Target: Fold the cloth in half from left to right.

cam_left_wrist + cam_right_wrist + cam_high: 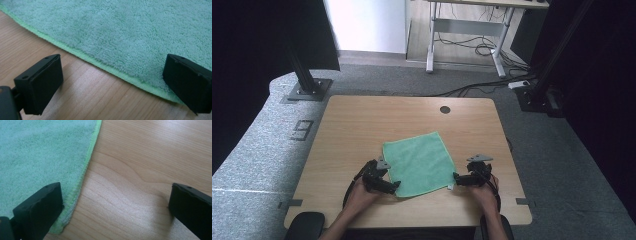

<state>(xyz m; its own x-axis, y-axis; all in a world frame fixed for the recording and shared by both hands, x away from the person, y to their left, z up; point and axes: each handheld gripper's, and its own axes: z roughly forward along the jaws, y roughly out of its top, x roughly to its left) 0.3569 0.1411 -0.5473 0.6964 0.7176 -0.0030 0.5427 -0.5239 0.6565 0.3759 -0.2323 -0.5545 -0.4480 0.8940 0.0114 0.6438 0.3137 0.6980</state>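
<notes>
Both jaw-spread grippers, left gripper and right gripper, flank the near corners of the flat green terry cloth, each straddling its hem.

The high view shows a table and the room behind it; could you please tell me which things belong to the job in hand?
In the job:
green cloth
left gripper, open at its near-left corner
right gripper, open at its near-right corner

Just about:
desk frame
floor cables

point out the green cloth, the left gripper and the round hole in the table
green cloth (419,160), high view, middle of the cloth
left gripper (396,186), high view, between its jaw tips
round hole (445,109), high view, its centre
</notes>
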